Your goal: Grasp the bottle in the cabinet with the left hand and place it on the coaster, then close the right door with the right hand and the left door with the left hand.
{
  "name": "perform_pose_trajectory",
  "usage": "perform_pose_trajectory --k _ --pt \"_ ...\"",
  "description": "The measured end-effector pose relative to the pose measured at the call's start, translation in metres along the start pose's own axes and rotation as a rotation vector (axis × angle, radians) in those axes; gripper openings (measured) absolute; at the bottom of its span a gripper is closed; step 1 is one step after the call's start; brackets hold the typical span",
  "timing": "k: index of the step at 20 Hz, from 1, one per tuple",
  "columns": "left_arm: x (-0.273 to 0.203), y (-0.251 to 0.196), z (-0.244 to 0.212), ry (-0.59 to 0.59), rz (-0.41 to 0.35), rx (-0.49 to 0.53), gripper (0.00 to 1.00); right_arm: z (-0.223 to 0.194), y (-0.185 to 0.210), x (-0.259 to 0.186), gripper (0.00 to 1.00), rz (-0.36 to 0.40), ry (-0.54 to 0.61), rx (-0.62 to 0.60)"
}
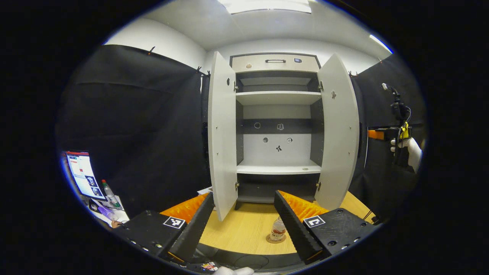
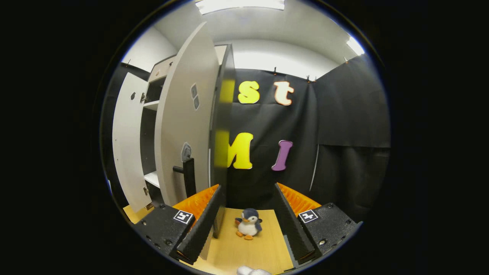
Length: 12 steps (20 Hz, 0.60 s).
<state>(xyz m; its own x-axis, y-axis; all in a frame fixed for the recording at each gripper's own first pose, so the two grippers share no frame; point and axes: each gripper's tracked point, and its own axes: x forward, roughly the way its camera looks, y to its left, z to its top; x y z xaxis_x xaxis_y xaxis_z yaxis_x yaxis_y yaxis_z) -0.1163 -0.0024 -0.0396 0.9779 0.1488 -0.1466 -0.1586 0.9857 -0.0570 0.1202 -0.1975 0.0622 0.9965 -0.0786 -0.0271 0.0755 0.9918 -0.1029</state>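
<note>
Nearest the lens in the left gripper view, the left gripper (image 1: 244, 225) has its fingers spread wide and released, holding nothing, over the wooden worktop (image 1: 244, 229). Beyond them the cabinet (image 1: 278, 114) stands facing the camera with both doors swung outward: the left door (image 1: 222, 133) and the right door (image 1: 339, 130) each stand open, and the pale shelf (image 1: 277, 167) between them carries no bottle. At the far right of that view a gloved hand (image 1: 410, 151) holds the other gripper beside the right door's outer face. In the right gripper view, the right gripper (image 2: 248, 229) also has its fingers parted and released; the right door (image 2: 187, 122) rises just left of them, its free edge (image 2: 221, 133) close in front of the left finger, though whether they touch cannot be told, and a dark handle (image 2: 187, 176) shows on its face. A monitor (image 1: 82, 173) sits at the left of the left gripper view. On the worktop a small plush penguin (image 2: 248, 223) stands between the right gripper's fingers. The bottle (image 1: 278, 229) stands upright on the round coaster (image 1: 276, 239), just beside the left gripper's right finger.
</note>
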Motion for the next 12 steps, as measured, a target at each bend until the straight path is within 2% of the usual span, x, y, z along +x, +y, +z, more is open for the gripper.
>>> perform_pose_trajectory --k 3,10,11,12 --pt "-0.001 0.0 0.005 0.001 0.024 0.004 0.96 -0.007 0.022 0.017 0.82 0.078 0.042 0.037" --pt "0.002 0.002 0.003 0.014 0.02 -0.018 0.96 -0.005 0.03 0.02 0.82 0.102 0.051 0.032" --pt "0.004 0.002 0.002 0.018 0.016 -0.019 0.96 -0.006 0.032 0.019 0.79 0.097 0.053 0.031" --pt "0.005 0.004 0.001 0.018 0.016 -0.019 0.96 -0.005 0.035 0.016 0.82 0.093 0.054 0.032"
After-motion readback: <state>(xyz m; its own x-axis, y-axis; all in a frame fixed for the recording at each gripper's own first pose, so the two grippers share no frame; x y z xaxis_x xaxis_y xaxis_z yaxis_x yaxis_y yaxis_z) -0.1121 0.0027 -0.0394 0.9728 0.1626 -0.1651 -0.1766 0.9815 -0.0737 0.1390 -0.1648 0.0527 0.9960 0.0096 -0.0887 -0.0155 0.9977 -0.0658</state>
